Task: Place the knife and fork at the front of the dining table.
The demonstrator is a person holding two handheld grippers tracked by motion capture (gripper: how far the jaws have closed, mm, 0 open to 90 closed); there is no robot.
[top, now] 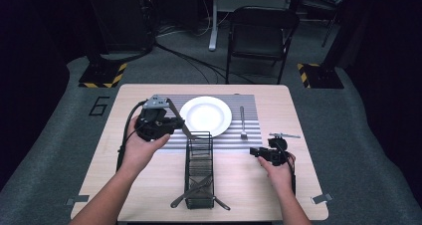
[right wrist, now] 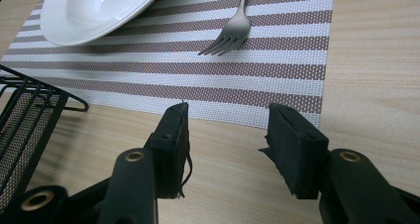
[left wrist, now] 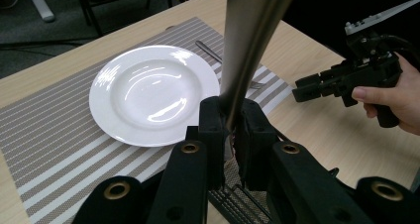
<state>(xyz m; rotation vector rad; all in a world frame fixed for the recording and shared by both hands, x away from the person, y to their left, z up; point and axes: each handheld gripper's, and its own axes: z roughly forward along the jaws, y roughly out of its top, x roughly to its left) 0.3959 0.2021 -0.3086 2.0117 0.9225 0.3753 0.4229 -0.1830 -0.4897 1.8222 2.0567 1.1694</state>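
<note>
My left gripper (top: pixel 177 121) is shut on a long metal piece of cutlery (top: pixel 182 123), held above the far end of a black wire basket (top: pixel 188 158). In the left gripper view the jaws (left wrist: pixel 230 121) pinch that shiny shaft (left wrist: pixel 250 40), which rises steeply out of frame. A white plate (top: pixel 205 115) lies on a striped placemat (top: pixel 251 104), with a fork (top: pixel 243 121) to its right. My right gripper (top: pixel 256 152) hovers open and empty over bare wood near the mat's front right corner, its jaws (right wrist: pixel 228 121) facing the fork (right wrist: pixel 233 30).
More cutlery (top: pixel 199 192) lies in the basket's near end. The basket's mesh wall (right wrist: pixel 25 120) stands left of my right gripper. The table's front edge runs just behind the basket. A folding chair (top: pixel 261 33) stands beyond the table.
</note>
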